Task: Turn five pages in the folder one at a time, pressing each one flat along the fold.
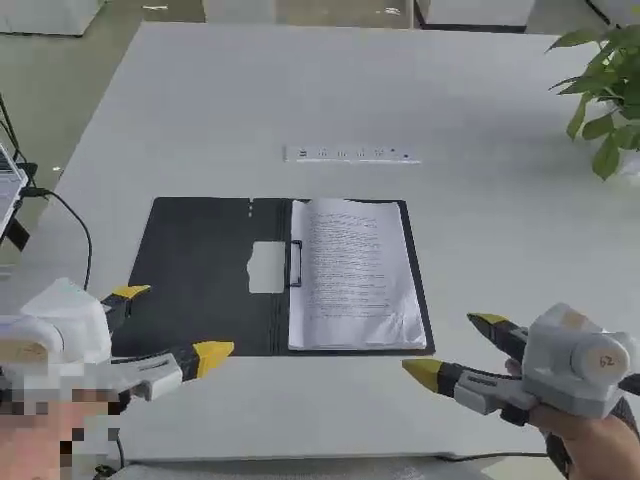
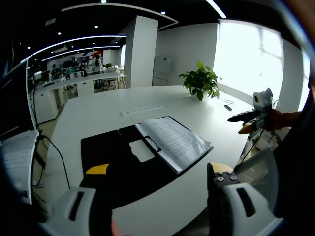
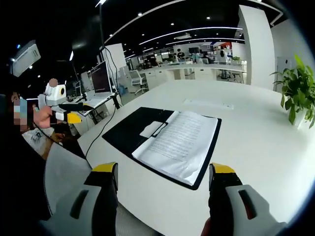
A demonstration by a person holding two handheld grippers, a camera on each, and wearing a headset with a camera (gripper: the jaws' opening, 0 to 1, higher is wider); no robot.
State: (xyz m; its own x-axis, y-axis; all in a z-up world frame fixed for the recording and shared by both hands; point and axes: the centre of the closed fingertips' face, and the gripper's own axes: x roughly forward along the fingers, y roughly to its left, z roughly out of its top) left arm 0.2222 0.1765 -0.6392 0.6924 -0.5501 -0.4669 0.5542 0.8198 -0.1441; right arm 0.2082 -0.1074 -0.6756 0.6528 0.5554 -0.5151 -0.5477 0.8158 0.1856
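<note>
Open folder (image 1: 200,270), page stack (image 1: 355,275) inside

The folder (image 1: 200,270) looks matt black and smooth. On its right half lies plain white paper (image 1: 355,275); beneath it, the table (image 1: 300,90) is smooth, satin white.

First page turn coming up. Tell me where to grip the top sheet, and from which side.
Best grip the top sheet at its free lower right corner, coming from the right with the right gripper: the clip binds its left edge at the fold.
</note>
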